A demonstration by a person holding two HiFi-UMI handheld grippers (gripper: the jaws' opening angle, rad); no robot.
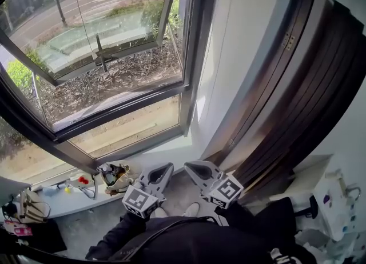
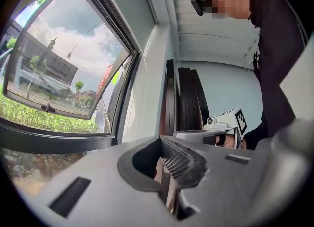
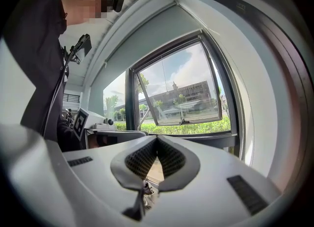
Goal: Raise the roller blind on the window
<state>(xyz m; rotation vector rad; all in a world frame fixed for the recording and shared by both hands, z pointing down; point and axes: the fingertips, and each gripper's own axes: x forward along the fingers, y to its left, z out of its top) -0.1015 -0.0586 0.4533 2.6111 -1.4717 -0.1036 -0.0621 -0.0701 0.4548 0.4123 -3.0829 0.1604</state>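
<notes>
A grey sheet that looks like the roller blind (image 3: 147, 44) covers the top of the window (image 1: 108, 46), whose lower sash is tilted open outward. A thin cord (image 1: 86, 20) hangs in front of the glass. Both grippers are held low near my body, side by side, pointing toward the windowsill. My left gripper (image 1: 166, 167) is shut with nothing between its jaws, and it also shows as the left gripper (image 2: 164, 145) in its own view. My right gripper (image 1: 191, 167) is shut and empty too, seen again as the right gripper (image 3: 157, 141). Neither touches the cord or the blind.
The white windowsill (image 1: 154, 157) carries a heap of small objects (image 1: 116, 178), red and yellow bits (image 1: 80, 181) and a bag (image 1: 31, 206). Dark stacked panels (image 1: 297, 97) lean along the right wall. A white unit (image 1: 334, 200) stands at the lower right.
</notes>
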